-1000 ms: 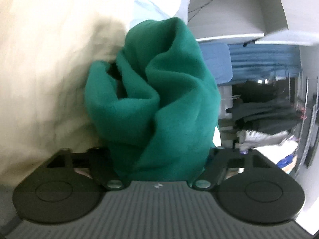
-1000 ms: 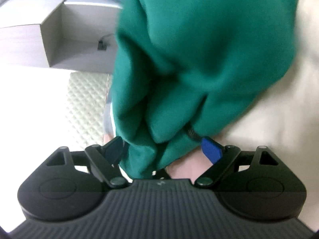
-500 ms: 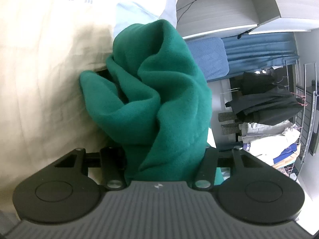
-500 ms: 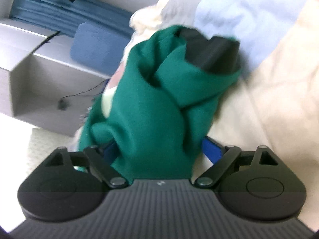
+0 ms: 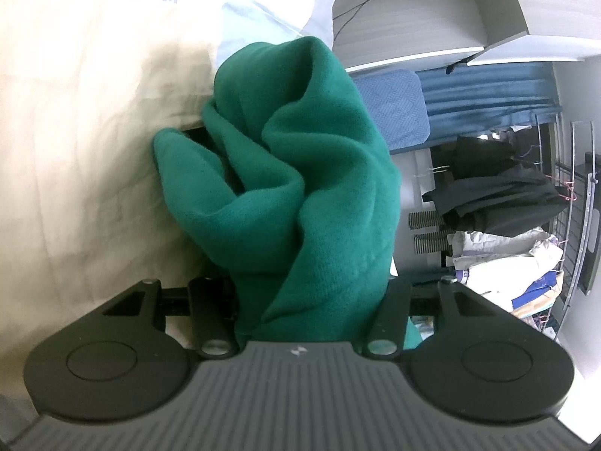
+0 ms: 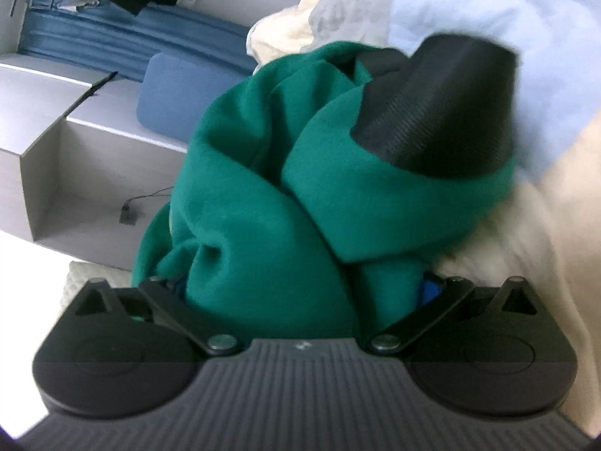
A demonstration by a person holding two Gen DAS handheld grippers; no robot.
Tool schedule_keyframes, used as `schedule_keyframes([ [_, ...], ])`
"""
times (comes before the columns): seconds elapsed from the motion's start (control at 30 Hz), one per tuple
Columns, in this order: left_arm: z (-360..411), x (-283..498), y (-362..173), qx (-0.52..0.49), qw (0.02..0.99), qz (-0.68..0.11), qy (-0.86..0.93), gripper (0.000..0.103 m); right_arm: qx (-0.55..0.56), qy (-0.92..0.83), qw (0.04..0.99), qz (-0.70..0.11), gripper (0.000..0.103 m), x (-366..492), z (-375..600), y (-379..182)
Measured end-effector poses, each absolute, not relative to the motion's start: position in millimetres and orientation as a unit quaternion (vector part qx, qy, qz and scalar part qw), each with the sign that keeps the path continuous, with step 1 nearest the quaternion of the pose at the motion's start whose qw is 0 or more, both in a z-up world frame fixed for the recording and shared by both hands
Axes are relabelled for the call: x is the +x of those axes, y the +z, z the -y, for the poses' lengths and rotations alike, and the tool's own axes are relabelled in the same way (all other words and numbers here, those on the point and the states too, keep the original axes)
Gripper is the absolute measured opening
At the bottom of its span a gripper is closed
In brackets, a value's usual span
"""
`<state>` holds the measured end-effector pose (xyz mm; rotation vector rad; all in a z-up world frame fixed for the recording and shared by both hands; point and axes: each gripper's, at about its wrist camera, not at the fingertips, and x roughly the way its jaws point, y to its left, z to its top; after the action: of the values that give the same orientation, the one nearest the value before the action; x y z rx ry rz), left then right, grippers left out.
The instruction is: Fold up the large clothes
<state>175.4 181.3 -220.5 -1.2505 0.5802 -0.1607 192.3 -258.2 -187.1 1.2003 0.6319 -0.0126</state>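
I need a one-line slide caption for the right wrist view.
Right gripper opening around a bunched green fleece garment; the black left gripper holds its far end.

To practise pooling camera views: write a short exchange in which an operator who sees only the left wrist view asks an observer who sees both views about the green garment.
Operator: My left gripper clamps the garment. Is the right gripper on it too?
Observer: Its jaws are opening, with the garment between them.
Operator: How does my gripper look from that side?
Observer: The garment wraps round its black body, in front of pale bedding.
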Motion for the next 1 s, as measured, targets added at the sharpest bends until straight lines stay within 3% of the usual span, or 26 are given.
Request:
schedule_keyframes([
  [0.1,-180.5,176.4,-219.6,-0.573,0.771,-0.267,-0.075,0.058,0.543,0.023,0.784,-0.299,0.102,210.5,256.7,-189.5],
  [0.23,-179.6,178.4,-217.2,-0.566,0.777,-0.264,-0.079,0.058,0.511,0.061,0.805,-0.294,0.068,219.1,249.8,-178.9],
  [0.33,-181.0,180.0,-217.8,-0.566,0.777,-0.26,-0.087,0.057,0.485,0.087,0.822,-0.284,0.056,218.4,246.8,-163.3],
  [0.53,-185.4,174.6,-210.9,-0.554,0.789,-0.242,-0.11,0.057,0.473,0.15,0.837,-0.228,0.053,205.3,242.8,-132.5],
  [1.0,-171.2,128.8,-187.9,-0.566,0.762,-0.238,-0.205,0.053,0.39,0.204,0.879,-0.183,0.05,122.2,260.9,-53.6],
])
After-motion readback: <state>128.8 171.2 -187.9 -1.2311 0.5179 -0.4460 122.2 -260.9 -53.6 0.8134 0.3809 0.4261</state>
